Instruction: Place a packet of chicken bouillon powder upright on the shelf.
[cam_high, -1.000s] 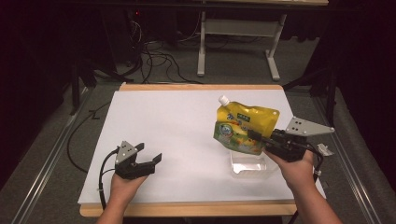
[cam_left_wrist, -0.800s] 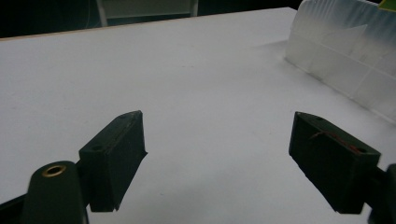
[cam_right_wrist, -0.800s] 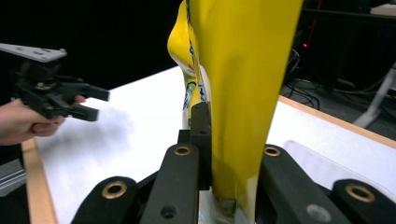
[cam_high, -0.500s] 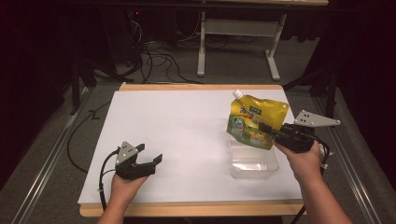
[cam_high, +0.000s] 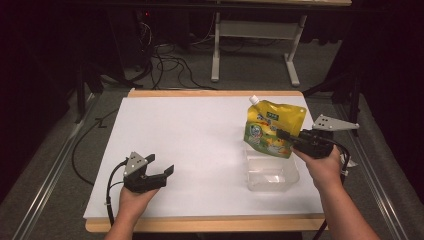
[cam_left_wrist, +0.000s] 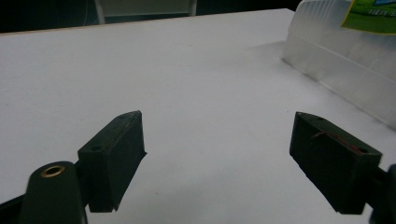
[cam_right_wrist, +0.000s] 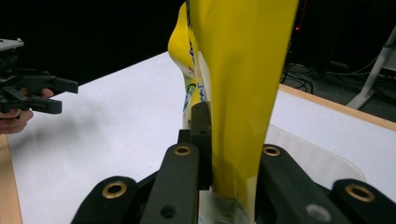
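Note:
A yellow spouted pouch (cam_high: 270, 127) with a white cap hangs upright over a clear plastic tub (cam_high: 272, 172) at the table's right. My right gripper (cam_high: 285, 135) is shut on the pouch's right edge. In the right gripper view the jaws pinch the yellow pouch (cam_right_wrist: 233, 93) between them, with the tub's rim (cam_right_wrist: 317, 158) below. My left gripper (cam_high: 162, 167) rests open near the table's front left with nothing between its jaws. In the left gripper view the open left gripper (cam_left_wrist: 217, 149) stands over bare white table, and the tub (cam_left_wrist: 336, 51) stands at the far right.
The white table sheet (cam_high: 190, 135) has a wooden edge (cam_high: 200, 222) at the front. Beyond the table stand a white frame (cam_high: 255, 35) and loose cables (cam_high: 165, 55) on the floor. The other hand's gripper (cam_right_wrist: 32, 88) shows at the left of the right gripper view.
My right gripper has carried the pouch to the right and somewhat lower, turning it more upright over the tub. The left gripper has stayed in place.

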